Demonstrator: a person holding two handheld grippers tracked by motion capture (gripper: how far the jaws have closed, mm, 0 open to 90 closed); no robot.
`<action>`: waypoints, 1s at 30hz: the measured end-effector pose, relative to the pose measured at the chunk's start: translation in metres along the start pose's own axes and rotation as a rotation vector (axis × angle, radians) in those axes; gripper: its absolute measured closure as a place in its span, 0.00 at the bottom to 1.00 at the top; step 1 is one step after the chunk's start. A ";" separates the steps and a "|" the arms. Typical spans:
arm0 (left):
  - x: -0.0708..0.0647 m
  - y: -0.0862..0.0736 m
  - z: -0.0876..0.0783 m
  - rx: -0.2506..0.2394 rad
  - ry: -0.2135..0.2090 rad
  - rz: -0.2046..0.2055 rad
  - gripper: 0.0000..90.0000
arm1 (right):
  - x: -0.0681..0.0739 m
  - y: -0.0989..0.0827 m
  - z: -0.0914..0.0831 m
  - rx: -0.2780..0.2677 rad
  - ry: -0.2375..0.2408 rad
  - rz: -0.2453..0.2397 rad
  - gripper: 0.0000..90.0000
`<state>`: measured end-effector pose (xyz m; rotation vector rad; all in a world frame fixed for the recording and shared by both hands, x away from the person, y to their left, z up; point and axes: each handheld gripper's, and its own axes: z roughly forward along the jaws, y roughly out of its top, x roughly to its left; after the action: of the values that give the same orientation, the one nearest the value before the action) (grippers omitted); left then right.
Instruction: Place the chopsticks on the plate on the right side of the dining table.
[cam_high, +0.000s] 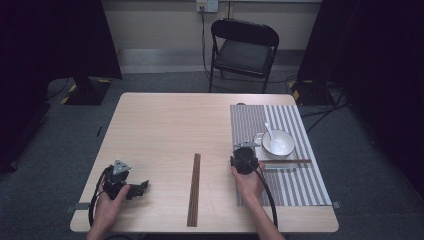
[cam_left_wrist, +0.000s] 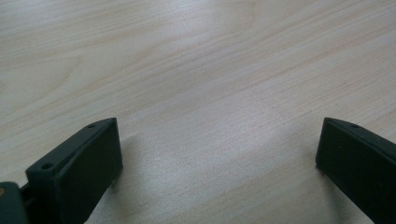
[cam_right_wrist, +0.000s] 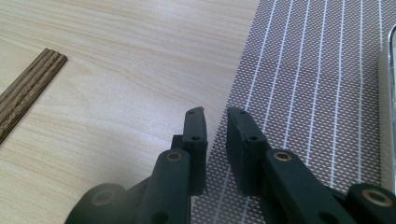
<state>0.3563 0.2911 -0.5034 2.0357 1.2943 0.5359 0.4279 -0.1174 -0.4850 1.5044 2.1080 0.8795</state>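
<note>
1. The woven placemat (cam_high: 250, 120), grey with thin white stripes, lies flat on the 3 o'clock side of the wooden table (cam_high: 165, 125). It looks thin, light and floppy, with a mesh texture that should give the pads some bite.
2. A white bowl (cam_high: 278, 142) with a white spoon (cam_high: 270, 131) inside it stands on a pale tray (cam_high: 260, 150) on the placemat, with a thin brown stick (cam_high: 295, 160) beside it. This load weighs the placemat down and looks breakable, so any pull should probably be slow and flat.
3. The bare left edge looks like the best place to pinch. It would have to be lifted slightly first, because it lies flush on the table.
4. The right gripper (cam_high: 244, 159) is over that left edge, with the tray close by at its 2 o'clock. In the right gripper view, the right gripper (cam_right_wrist: 215, 114) has its jaws drawn narrow, with a slim gap between them. The edge of the placemat (cam_right_wrist: 303, 70) runs right under that gap, and nothing is visibly clamped.
5. A ridged wooden strip (cam_high: 194, 190) lies at 9 o'clock from the right gripper, apart from it.
6. The left gripper (cam_high: 140, 189) rests near the table's 8 o'clock corner, well away from the placemat. In the left gripper view, the left gripper (cam_left_wrist: 219, 135) has its jaws spread wide over bare wood.
</note>
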 end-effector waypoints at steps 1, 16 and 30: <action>0.000 0.000 0.000 0.000 0.000 0.000 0.00 | 0.000 0.000 0.000 0.000 -0.002 -0.001 0.87; 0.000 0.000 0.000 0.000 0.000 0.000 0.00 | 0.006 -0.003 -0.005 -0.001 0.034 -0.021 0.86; 0.000 0.000 0.000 0.000 0.000 0.001 0.00 | 0.001 -0.004 -0.005 0.005 0.022 -0.020 0.86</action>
<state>0.3563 0.2911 -0.5034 2.0364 1.2940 0.5361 0.4215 -0.1185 -0.4842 1.4806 2.1381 0.8879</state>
